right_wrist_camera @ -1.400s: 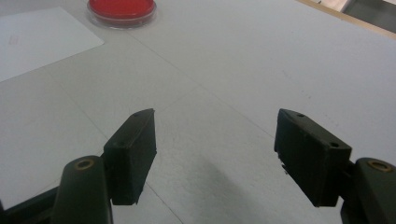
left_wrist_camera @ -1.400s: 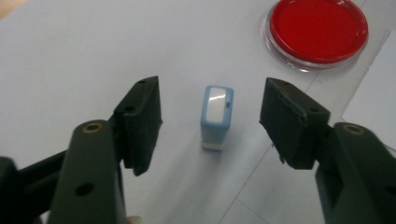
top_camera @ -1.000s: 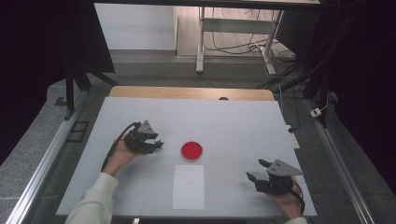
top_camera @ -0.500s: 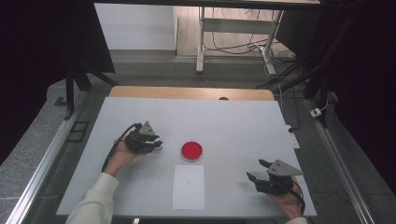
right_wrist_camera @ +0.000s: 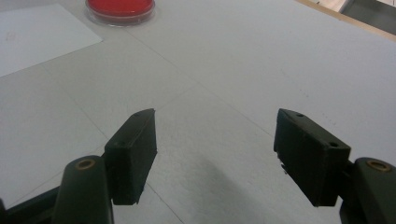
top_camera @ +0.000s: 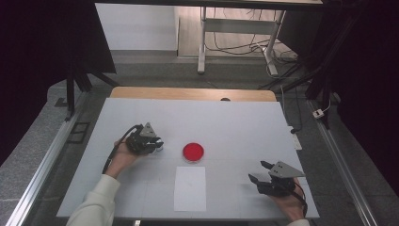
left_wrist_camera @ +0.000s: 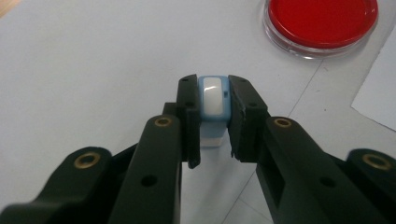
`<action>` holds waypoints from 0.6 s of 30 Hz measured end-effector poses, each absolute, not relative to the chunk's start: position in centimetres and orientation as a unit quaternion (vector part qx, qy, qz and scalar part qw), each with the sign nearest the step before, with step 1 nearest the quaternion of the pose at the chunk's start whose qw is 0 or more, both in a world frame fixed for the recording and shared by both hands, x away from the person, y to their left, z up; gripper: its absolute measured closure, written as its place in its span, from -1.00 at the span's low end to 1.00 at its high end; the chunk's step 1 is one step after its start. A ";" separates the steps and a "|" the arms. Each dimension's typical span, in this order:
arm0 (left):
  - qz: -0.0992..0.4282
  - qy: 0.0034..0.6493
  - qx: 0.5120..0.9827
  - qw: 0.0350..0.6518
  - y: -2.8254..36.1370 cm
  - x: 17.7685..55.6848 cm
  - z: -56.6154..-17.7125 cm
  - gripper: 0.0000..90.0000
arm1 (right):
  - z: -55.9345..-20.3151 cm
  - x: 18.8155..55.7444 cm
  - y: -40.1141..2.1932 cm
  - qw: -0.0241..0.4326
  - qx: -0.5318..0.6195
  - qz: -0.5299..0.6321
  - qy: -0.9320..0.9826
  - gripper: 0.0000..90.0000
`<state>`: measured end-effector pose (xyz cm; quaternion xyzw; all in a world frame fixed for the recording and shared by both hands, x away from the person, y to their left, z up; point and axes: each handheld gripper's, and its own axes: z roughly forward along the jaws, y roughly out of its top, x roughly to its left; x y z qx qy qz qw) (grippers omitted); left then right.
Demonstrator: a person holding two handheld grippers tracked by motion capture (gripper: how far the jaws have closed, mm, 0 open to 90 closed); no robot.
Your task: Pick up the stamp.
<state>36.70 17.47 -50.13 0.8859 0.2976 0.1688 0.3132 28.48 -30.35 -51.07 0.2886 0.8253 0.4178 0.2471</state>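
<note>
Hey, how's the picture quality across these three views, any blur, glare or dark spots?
High view: white table evenly lit, surroundings nearly black. Left gripper view: blue and white block between the jaws sharp, with a glossy highlight; red dish shows rim glare; near jaw arms soft. Right gripper view: soft shadow on the table under the open jaws, red dish slightly blurred.

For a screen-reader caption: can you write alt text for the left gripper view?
The left gripper is shut on a small blue-and-white block standing on the white table. A red round dish lies beyond at upper right, beside a white paper sheet.
</note>
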 end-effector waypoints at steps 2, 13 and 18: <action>0.171 0.298 0.886 0.311 17.5 36.7 -50.1 0.67 | -51.1 28.5 -30.3 0.247 0.289 0.417 0.825 -0.35; 0.171 0.304 0.879 0.326 17.8 36.4 -49.4 0.67 | -51.0 28.4 -30.3 0.255 0.288 0.416 0.824 -0.34; 0.171 0.306 0.874 0.336 17.8 36.1 -49.0 0.67 | -51.1 28.4 -30.4 0.259 0.288 0.414 0.823 -0.34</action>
